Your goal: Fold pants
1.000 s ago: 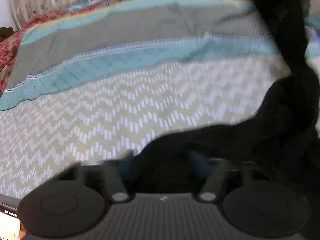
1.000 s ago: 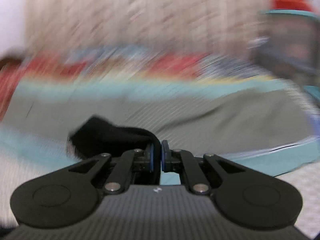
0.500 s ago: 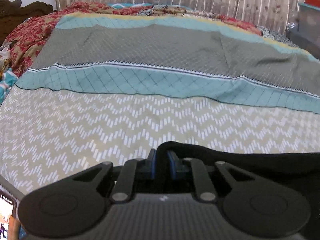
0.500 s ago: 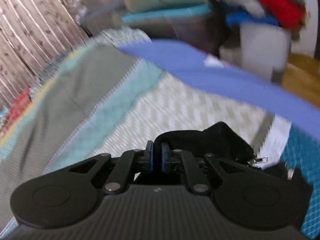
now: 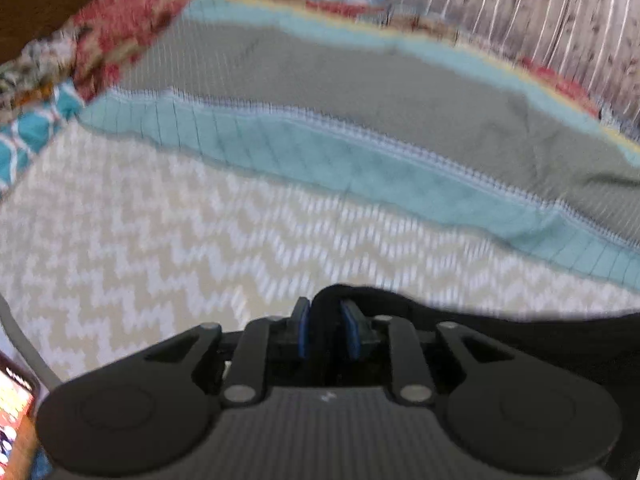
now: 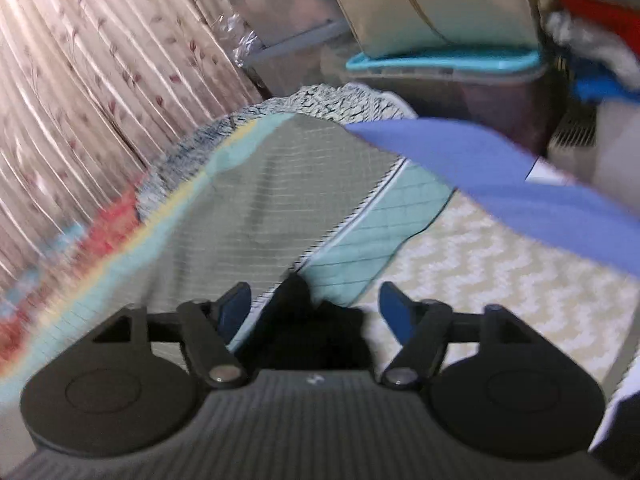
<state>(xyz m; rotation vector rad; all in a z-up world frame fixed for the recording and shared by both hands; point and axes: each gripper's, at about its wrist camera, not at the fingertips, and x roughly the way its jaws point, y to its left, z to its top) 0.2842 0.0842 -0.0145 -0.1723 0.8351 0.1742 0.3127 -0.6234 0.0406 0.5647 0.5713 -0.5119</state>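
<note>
Bed (image 5: 168, 264) w/ chevron cover, teal and grey bands beyond; leaf-print curtain (image 6: 80, 72) behind, storage bins (image 6: 440, 76) by far corner. Left gripper (image 5: 325, 330) clamped on black pants (image 5: 520, 340) at near edge. Right gripper (image 6: 314, 310) jaws apart, pants bunched between.

There is one pair of black pants (image 5: 520, 340), two grippers (the left gripper (image 5: 325, 330) and the right gripper (image 6: 314, 310)), one patterned bedspread (image 5: 200, 240), one phone (image 5: 14, 412), and two teal-lidded storage bins (image 6: 440, 76).
</note>
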